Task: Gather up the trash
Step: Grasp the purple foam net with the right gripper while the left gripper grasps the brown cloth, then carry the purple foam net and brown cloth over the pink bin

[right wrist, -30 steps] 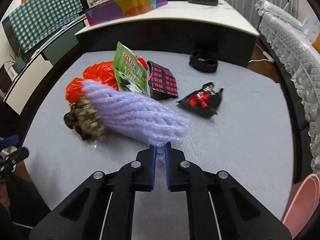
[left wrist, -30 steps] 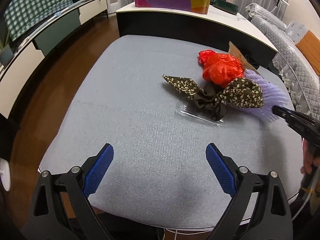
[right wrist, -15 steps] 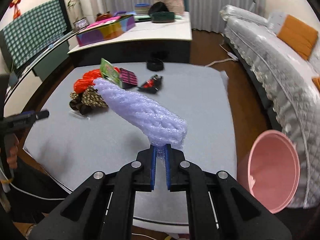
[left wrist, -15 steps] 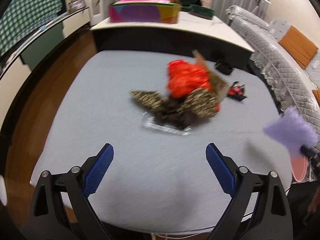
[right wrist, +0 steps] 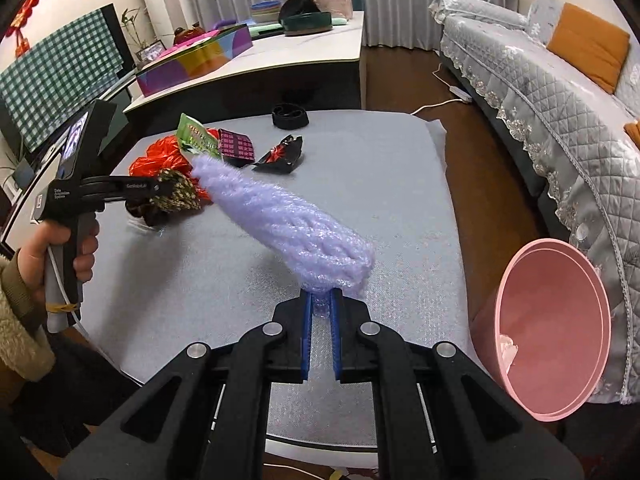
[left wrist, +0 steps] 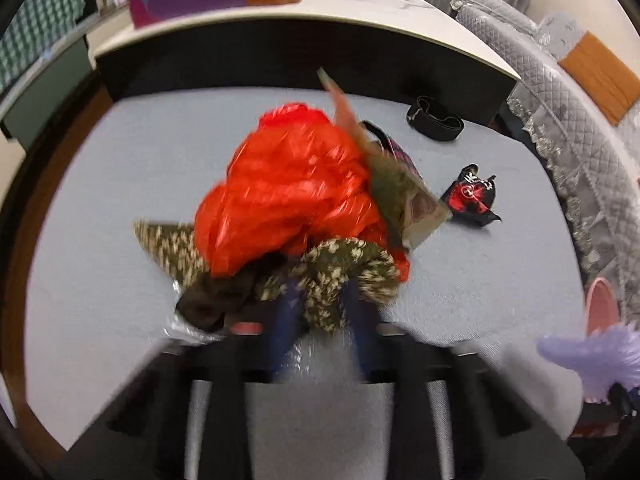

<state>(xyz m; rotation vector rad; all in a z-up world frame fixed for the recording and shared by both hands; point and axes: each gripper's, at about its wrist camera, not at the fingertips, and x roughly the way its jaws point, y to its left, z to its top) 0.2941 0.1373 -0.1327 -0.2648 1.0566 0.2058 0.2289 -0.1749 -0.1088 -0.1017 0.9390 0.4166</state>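
Note:
On the grey table (right wrist: pixel 400 184) lies a pile: a red plastic bag (left wrist: pixel 288 184), a floral cloth bow (left wrist: pixel 344 264) and a green packet (right wrist: pixel 196 140). My left gripper (left wrist: pixel 320 292) is at the near side of the pile, its jaws closing, with the floral bow bunched between the blue pads; the picture is blurred. From the right wrist view the left gripper (right wrist: pixel 168 190) grips the bow (right wrist: pixel 180 196). My right gripper (right wrist: pixel 320 300) is shut on the end of a purple foam net (right wrist: pixel 288 220), held above the table.
A pink bin (right wrist: pixel 560 320) stands on the floor by the table's right edge. A black-and-red wrapper (left wrist: pixel 472 200), a pink-and-black packet (right wrist: pixel 236 148) and a black band (left wrist: pixel 436 120) lie on the table. A low counter stands behind it, a sofa to the right.
The left gripper moved in to the pile and its jaws came together around the floral bow. The right gripper lifted the foam net off the pile and carried it right, beside the bin.

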